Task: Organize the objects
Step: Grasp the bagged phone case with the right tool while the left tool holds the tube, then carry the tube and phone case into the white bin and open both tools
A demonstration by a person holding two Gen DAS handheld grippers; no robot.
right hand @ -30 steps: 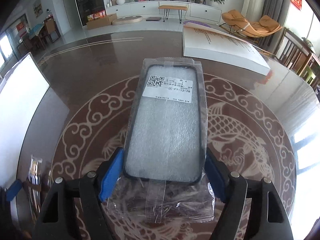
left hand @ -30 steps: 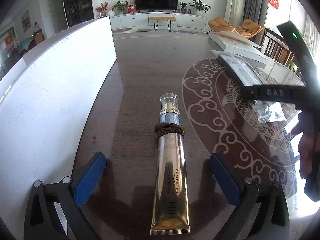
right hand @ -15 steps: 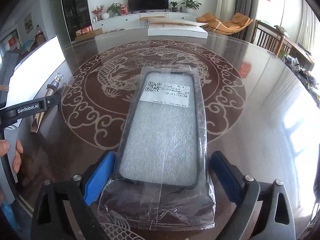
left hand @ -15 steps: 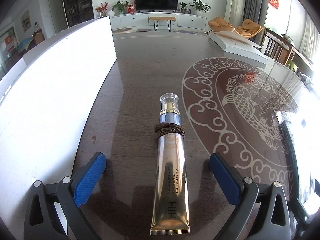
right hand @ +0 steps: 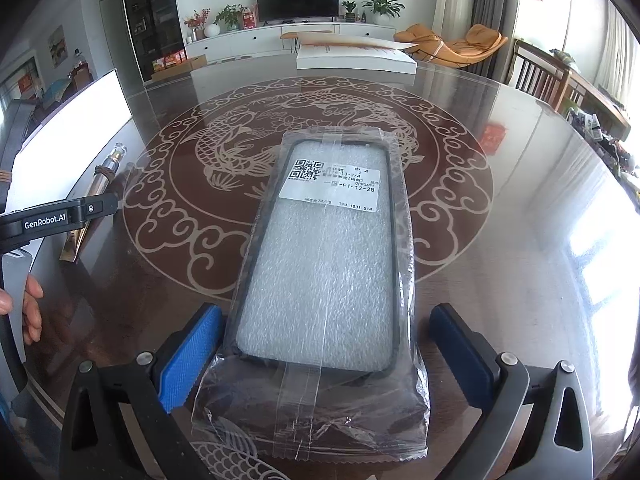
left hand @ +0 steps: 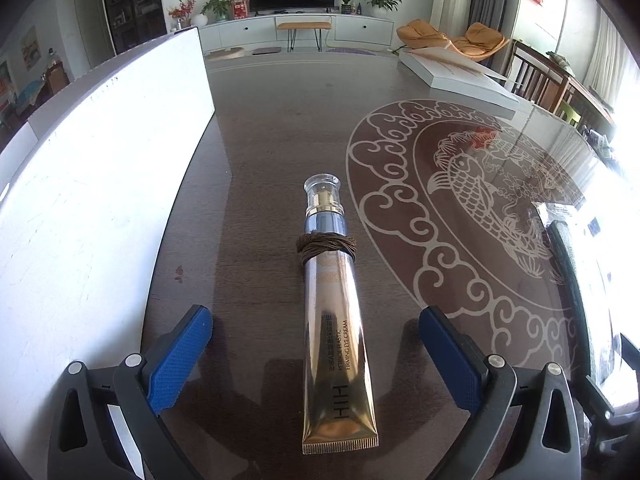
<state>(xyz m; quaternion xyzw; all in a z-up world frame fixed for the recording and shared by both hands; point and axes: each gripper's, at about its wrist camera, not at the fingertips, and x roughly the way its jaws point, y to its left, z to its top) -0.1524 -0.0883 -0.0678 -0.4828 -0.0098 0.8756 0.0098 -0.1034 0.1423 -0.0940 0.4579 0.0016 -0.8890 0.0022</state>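
A gold eye-cream tube (left hand: 336,340) with a clear cap and a brown hair tie round its neck lies on the dark glass table. It runs lengthwise between the blue pads of my left gripper (left hand: 316,356), which is open and touches nothing. A black phone case in a clear plastic bag (right hand: 324,264) with a white label lies flat on the table between the fingers of my right gripper (right hand: 326,354). That gripper is open wide, its pads off the bag. The tube (right hand: 96,200) also shows at the left of the right wrist view.
A tall white panel (left hand: 100,200) stands along the table's left side. A flat white box (right hand: 356,58) lies at the far edge. The left gripper's body (right hand: 52,220) and a hand (right hand: 24,312) sit left of the bagged case. Chairs stand beyond the right rim.
The right gripper swung across with the bagged case, left the upper right of the left wrist view, set the case on the table and opened. The left gripper and the tube stayed put.
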